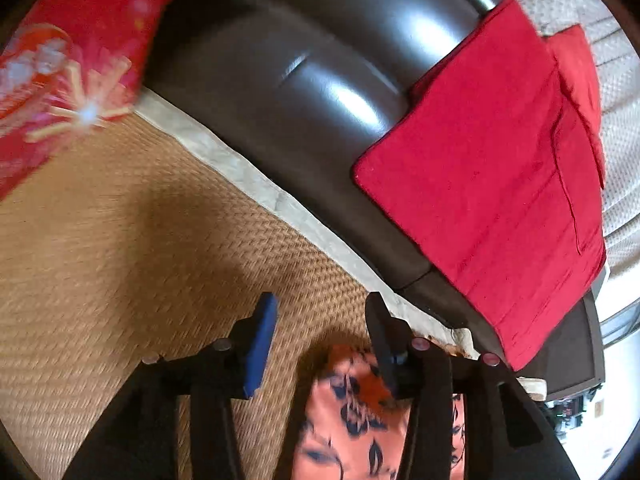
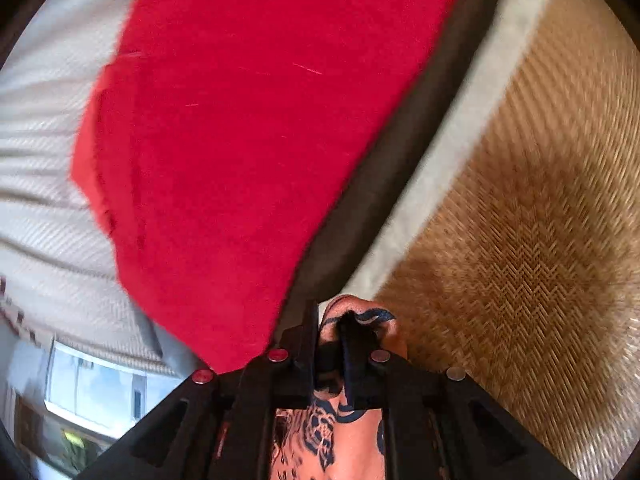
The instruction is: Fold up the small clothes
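An orange garment with a dark blue flower print (image 1: 352,412) lies or hangs just below my left gripper (image 1: 320,316), which is open with its jaws wide apart over the woven mat (image 1: 120,248). In the right wrist view my right gripper (image 2: 330,324) is shut on a bunched edge of the same orange flowered garment (image 2: 352,432), which hangs down under the fingers. A red cloth (image 1: 488,184) lies folded over the dark sofa arm; it fills the upper part of the right wrist view (image 2: 240,120).
A dark leather sofa (image 1: 304,56) runs beside the mat, edged by a pale strip (image 1: 240,168). A red patterned cushion (image 1: 68,64) lies at the upper left. A cream knitted cover (image 2: 44,184) lies behind the red cloth. A window (image 2: 96,384) shows low left.
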